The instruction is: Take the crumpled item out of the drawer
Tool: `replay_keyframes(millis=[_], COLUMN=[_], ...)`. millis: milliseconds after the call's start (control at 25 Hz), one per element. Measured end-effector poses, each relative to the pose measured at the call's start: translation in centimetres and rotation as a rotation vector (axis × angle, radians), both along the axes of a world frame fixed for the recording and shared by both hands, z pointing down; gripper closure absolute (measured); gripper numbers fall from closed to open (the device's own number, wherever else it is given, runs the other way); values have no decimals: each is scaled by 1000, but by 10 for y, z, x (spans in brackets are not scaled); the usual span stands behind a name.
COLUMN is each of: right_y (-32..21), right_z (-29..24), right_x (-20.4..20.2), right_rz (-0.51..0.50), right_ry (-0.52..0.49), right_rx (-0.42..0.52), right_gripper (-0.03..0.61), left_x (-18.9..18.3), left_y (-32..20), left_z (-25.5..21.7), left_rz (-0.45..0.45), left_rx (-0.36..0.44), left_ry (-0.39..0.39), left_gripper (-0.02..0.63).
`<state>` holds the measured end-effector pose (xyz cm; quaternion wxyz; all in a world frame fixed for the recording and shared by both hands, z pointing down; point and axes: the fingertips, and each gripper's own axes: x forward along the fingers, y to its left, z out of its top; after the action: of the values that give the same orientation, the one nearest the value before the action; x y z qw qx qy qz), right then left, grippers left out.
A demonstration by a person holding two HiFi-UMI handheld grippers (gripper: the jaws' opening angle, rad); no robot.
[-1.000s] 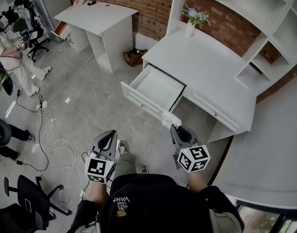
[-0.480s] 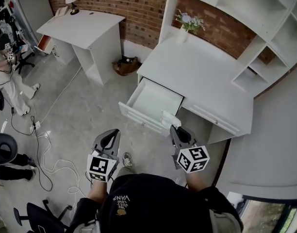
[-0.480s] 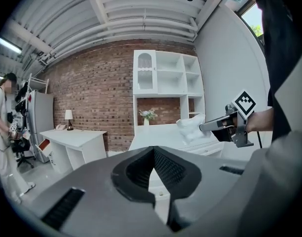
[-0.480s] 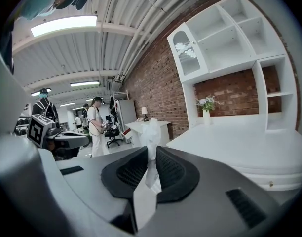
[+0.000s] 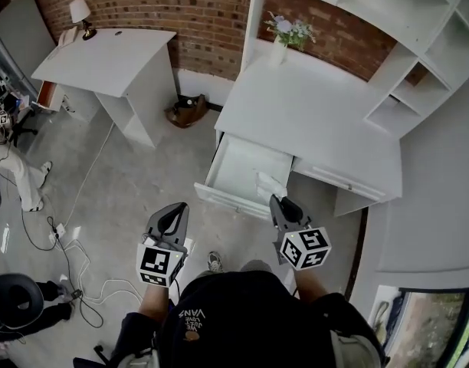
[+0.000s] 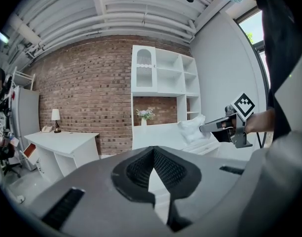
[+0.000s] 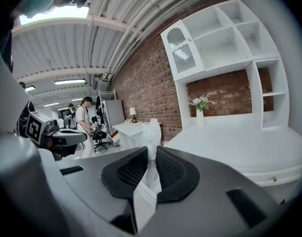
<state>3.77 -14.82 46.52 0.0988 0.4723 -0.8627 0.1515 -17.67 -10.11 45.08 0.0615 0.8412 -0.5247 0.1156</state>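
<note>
The crumpled white item (image 5: 267, 184) sticks out of my right gripper (image 5: 277, 200), which is shut on it. It hangs over the right front corner of the open white drawer (image 5: 246, 167); what I see of the drawer's inside is bare. In the right gripper view the item (image 7: 152, 132) is pinched between the dark pads of the right gripper (image 7: 152, 149). My left gripper (image 5: 175, 209) is shut with nothing in it, held over the floor to the left of the drawer. From the left gripper view, the left gripper's (image 6: 152, 149) tips meet, and the item (image 6: 192, 129) shows at the right gripper (image 6: 203, 128).
The drawer belongs to a white desk (image 5: 311, 113) with a flower vase (image 5: 284, 33) and shelves (image 5: 418, 44). A second white desk (image 5: 104, 60) with a lamp (image 5: 80, 10) stands at left. A brown bag (image 5: 190, 110), cables (image 5: 73, 259) and a chair (image 5: 4, 301) are on the floor.
The head view has swung, so the desk and drawer have drifted right and turned. Both grippers keep their places in the frame, and the right one still holds the item.
</note>
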Motion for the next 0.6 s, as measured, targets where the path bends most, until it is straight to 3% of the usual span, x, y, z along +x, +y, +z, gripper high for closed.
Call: replay_keyframes(millis=[320, 600], right_y=[-40, -87], right_z=[35, 73], right_x=[-11, -19], right_rz=[9, -57], right_ry=[48, 58], right_rx=[-39, -103], right_gripper=[534, 534], left_x=[-9, -2], left_y=[-40, -76], left_z=[22, 41], left_rz=[15, -31], left_rx=[-10, -39], left_ry=[26, 33], left_gripper=[607, 607])
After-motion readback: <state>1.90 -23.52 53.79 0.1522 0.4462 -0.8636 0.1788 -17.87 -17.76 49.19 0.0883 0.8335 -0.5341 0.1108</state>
